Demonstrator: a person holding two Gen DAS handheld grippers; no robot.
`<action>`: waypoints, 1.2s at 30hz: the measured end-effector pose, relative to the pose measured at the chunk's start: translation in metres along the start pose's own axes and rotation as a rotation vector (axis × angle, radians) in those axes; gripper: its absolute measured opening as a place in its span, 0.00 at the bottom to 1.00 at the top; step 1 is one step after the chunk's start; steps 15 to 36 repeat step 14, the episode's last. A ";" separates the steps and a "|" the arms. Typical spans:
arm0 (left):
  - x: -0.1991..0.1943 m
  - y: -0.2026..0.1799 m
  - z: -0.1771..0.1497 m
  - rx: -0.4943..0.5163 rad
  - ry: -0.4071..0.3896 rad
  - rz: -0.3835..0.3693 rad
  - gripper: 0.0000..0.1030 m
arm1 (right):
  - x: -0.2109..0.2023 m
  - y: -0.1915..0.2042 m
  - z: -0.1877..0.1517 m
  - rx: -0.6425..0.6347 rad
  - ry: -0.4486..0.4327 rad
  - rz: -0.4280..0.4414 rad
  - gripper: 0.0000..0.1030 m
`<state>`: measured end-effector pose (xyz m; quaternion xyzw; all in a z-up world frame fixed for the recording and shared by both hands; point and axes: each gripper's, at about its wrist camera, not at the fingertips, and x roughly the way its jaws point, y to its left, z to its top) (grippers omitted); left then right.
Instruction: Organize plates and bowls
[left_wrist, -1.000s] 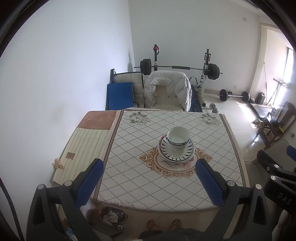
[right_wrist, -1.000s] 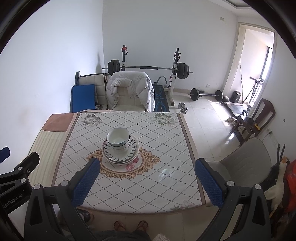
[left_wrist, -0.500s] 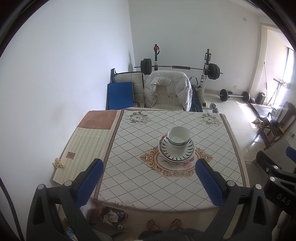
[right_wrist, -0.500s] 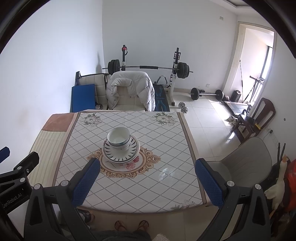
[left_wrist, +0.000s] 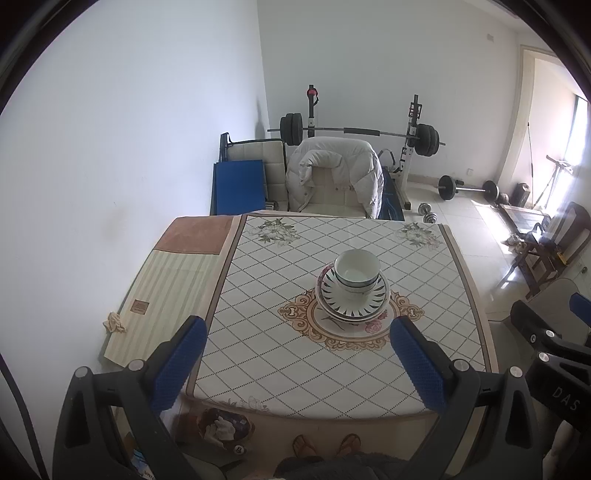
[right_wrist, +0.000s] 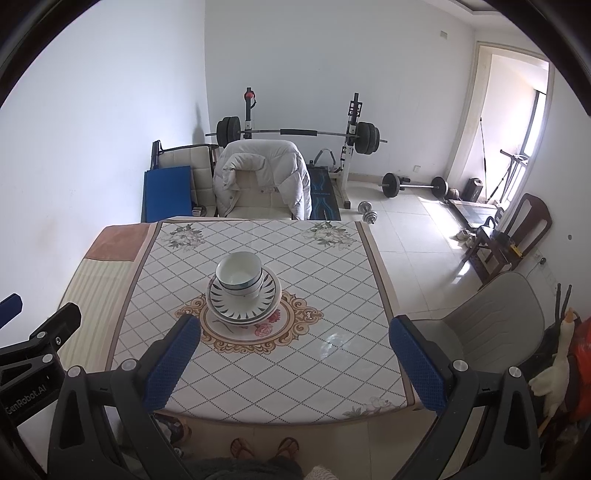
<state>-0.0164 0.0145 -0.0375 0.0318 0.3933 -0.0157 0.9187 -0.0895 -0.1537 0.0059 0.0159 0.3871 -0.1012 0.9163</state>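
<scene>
Diamond-print tablecloth (left_wrist: 295, 354) w/ stacked plates (left_wrist: 352, 295) & bowls (left_wrist: 356, 267), barbell rack (right_wrist: 299, 136) behind, L gripper (left_wrist: 295, 332) & R gripper (right_wrist: 293, 330) fingers spread.

So the stack of plates (left_wrist: 352, 306) sits right on the round floral medallion in the middle of the table. Top plate (right_wrist: 243, 303) is white with dark leaf-shaped marks around the rim, and a pink-patterned one peeks out underneath. Nested white bowls (left_wrist: 357, 271) with dark bands stand upright on top, a bit toward the far-left side. The top bowl (right_wrist: 239, 272) looks empty.
</scene>
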 end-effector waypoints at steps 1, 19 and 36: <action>0.000 0.000 0.000 0.000 -0.001 0.001 0.99 | 0.000 0.000 0.000 0.000 0.002 0.000 1.00; 0.002 0.003 0.002 -0.004 -0.010 0.004 0.99 | 0.006 0.005 0.002 0.002 0.013 0.005 1.00; 0.002 0.003 0.002 -0.004 -0.010 0.004 0.99 | 0.006 0.005 0.002 0.002 0.013 0.005 1.00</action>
